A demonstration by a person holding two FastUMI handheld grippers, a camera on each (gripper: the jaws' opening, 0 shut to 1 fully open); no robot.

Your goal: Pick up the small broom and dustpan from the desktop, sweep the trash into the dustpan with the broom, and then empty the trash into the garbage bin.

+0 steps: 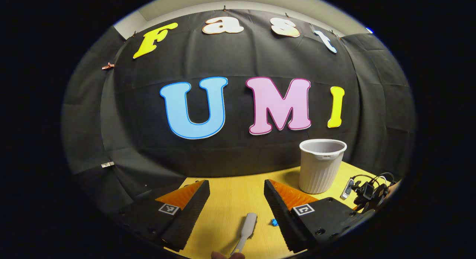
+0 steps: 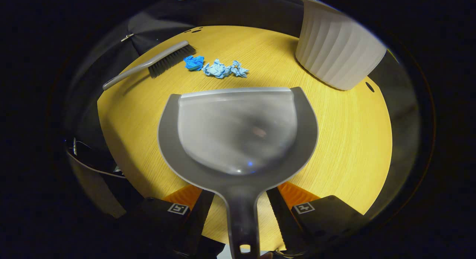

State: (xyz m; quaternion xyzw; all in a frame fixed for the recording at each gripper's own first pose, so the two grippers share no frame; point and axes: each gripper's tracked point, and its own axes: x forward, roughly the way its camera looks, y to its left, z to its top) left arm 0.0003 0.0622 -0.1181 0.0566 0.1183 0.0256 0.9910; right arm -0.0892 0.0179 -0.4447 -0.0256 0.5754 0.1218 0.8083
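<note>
In the right gripper view a grey dustpan (image 2: 238, 128) lies flat on the yellow table (image 2: 346, 140), mouth facing away. Its handle runs back between the fingers of my right gripper (image 2: 238, 192), which is open with table showing on both sides of the handle. Beyond the pan lie blue crumpled paper scraps (image 2: 219, 68) and the small broom (image 2: 156, 61), grey with dark bristles. In the left gripper view my left gripper (image 1: 236, 184) is open above the table, with the broom's handle end (image 1: 247, 229) below and between its fingers. A blue scrap (image 1: 274, 222) lies beside that handle.
A white ribbed garbage bin (image 2: 334, 47) stands upright at the far right of the table, also seen as the bin (image 1: 321, 166) in the left gripper view. The right gripper (image 1: 368, 194) with its cables sits at the table's right edge. The table edge drops off on the left.
</note>
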